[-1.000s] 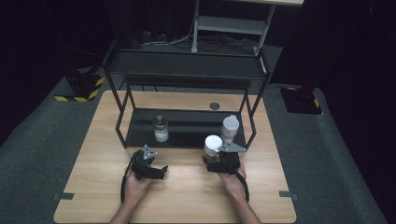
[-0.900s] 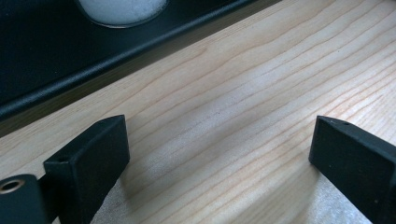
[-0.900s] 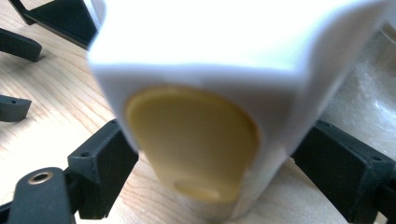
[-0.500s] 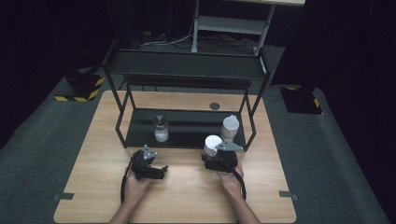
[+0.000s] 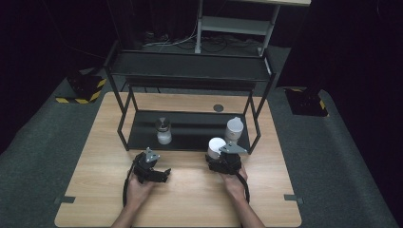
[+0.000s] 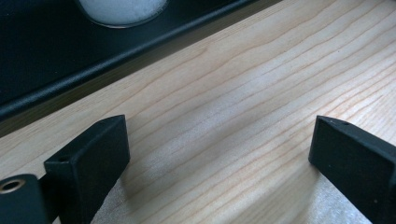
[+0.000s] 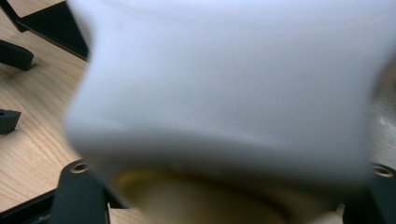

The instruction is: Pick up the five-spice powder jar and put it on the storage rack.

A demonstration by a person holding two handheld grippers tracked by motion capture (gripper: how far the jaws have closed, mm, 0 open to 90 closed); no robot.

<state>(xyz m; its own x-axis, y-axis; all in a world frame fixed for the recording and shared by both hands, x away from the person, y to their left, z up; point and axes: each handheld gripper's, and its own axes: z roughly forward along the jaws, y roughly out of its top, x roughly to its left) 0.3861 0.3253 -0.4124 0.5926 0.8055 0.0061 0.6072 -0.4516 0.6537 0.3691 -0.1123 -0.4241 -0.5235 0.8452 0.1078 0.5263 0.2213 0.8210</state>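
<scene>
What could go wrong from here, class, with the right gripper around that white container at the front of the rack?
1. The right gripper has just been closing on the white container; its soft wall already looks pinched inward, so it may buckle.
2. Lifted carelessly, it might knock the white bottle or the rack's post.

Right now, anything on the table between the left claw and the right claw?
No. In the high view the stretch between the left claw and the right claw, which grips a white container, is bare wood of the table.
</scene>
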